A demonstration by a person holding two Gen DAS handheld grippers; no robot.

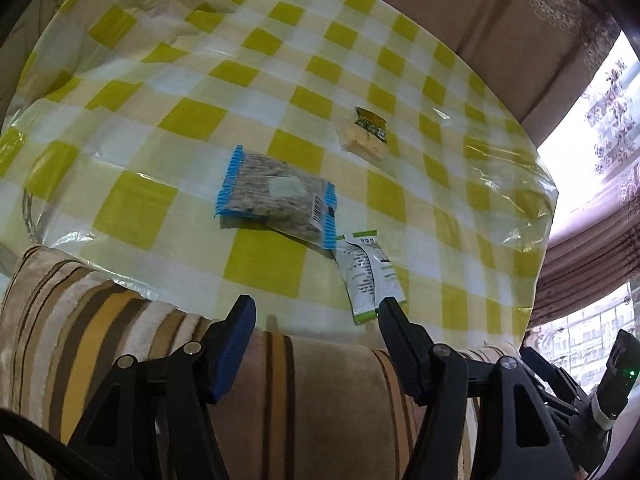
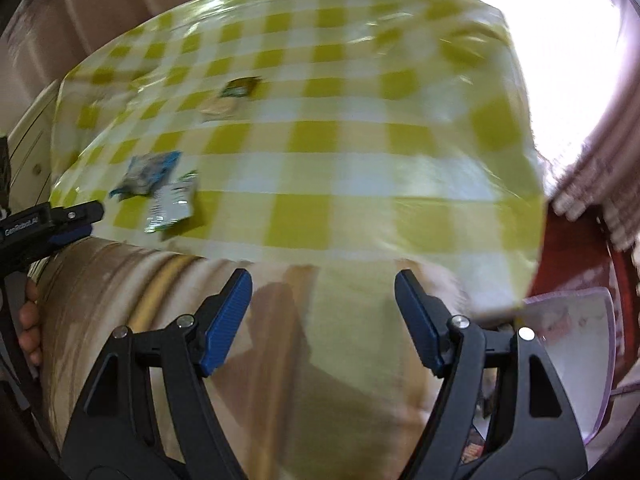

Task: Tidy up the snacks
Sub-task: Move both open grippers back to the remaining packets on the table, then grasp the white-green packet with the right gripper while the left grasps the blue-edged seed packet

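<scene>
Three snack packets lie on a yellow-checked table (image 1: 280, 80). A blue-edged packet (image 1: 276, 196) is in the middle, a green-and-white sachet (image 1: 368, 276) lies near the front edge, and a small yellow-green packet (image 1: 366, 136) lies farther back. My left gripper (image 1: 316, 312) is open and empty, just short of the table edge, its right finger near the sachet. My right gripper (image 2: 324, 284) is open and empty over the table's front edge. The blurred right wrist view shows the blue-edged packet (image 2: 148, 174), the sachet (image 2: 172, 202), the small packet (image 2: 232, 96) and the left gripper (image 2: 76, 220) at far left.
A striped cushion (image 1: 120, 340) lies against the table's front edge below both grippers. A translucent purple-tinted container (image 2: 572, 352) sits low at the right of the right wrist view. Curtains and a bright window (image 1: 592, 120) stand to the right.
</scene>
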